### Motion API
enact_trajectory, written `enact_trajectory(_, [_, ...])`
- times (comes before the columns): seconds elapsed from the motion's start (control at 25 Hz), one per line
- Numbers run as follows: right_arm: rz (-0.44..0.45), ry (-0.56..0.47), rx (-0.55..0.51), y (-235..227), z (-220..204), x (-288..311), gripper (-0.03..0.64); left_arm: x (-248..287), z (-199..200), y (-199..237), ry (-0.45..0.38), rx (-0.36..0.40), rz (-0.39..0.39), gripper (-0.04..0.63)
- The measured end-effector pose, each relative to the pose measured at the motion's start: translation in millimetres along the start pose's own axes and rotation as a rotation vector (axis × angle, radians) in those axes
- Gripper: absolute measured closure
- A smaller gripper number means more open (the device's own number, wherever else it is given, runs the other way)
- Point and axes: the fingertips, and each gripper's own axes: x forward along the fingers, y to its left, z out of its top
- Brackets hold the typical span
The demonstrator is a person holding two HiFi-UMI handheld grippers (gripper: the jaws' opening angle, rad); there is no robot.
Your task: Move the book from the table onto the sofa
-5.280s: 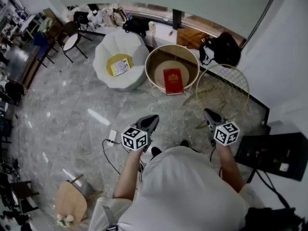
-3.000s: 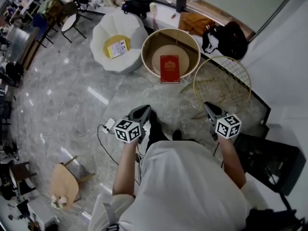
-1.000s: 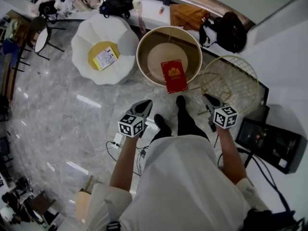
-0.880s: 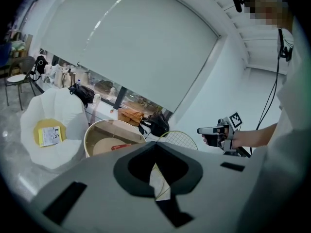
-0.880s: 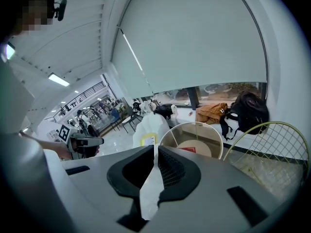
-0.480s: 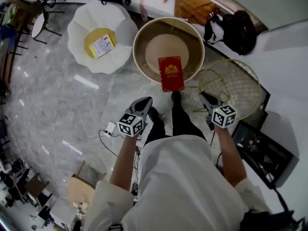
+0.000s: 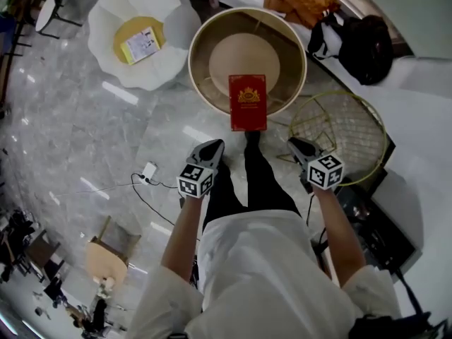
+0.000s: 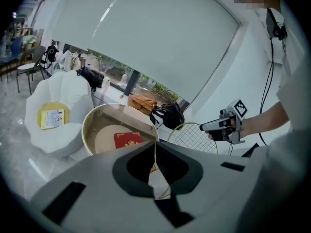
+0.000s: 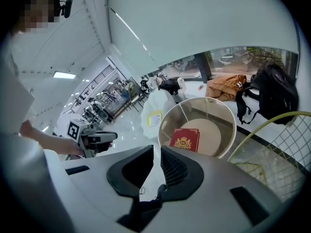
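Approach closed: book (image 7: 248, 102) lay nearer than a second ago, untouched at the tabletop (image 7: 191, 61) edge; left gripper (image 7: 211, 147) and right gripper (image 7: 293, 145) dropped toward it, fingers together, empty.

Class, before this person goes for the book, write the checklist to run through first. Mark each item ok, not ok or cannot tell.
1. Red book lies flat on the round table, nothing on it: ok.
2. Left tongs open for a grasp: not ok, shut and empty.
3. Right tongs open: not ok, shut and empty.
4. Tongs at the book: not ok, both short of it.
5. White sofa seat free: not ok, a leaflet lies on its yellow cushion.
6. Book's weight suits one grip: cannot tell.
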Motion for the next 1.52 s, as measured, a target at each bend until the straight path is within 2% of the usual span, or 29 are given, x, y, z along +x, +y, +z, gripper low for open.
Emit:
enact_trajectory(0.28, [0.024,0.078,0.018,-36.2,-30.8,41.8,0.568,42.2,-42.1,12.3,0.060,-0.063,0.002,0.589])
enact_trajectory(0.56, [0.031,0.133,0.045,-71.2,-63.1,86.3,0.565,76.1,-79.8,34.3,0.088,-0.115,0.025,0.554])
enact_trajectory(0.64, [0.032,0.148,0.058,-81.1,-71.9,96.9,0.550,86.3,-90.5,40.7,0.100,-0.127,0.028,0.549])
enact_trajectory(0.76, [0.028,0.167,0.077,-97.3,-85.1,114.2,0.491,103.1,-103.9,52.6,0.106,-0.146,0.032,0.543])
enact_trajectory(0.96, [0.034,0.200,0.102,-118.6,-112.5,145.9,0.477,129.7,-134.3,73.8,0.130,-0.196,0.040,0.534])
enact_trajectory(1.28, [0.060,0.277,0.111,-147.7,-153.4,200.4,0.425,171.5,-176.0,101.3,0.176,-0.259,0.032,0.472])
enact_trajectory(1.44, [0.081,0.309,0.156,-158.5,-173.5,220.4,0.395,186.7,-195.5,112.7,0.205,-0.293,0.028,0.431])
enact_trajectory(1.52, [0.109,0.319,0.198,-160.5,-180.6,229.0,0.370,195.8,-203.1,115.0,0.217,-0.327,0.008,0.389])
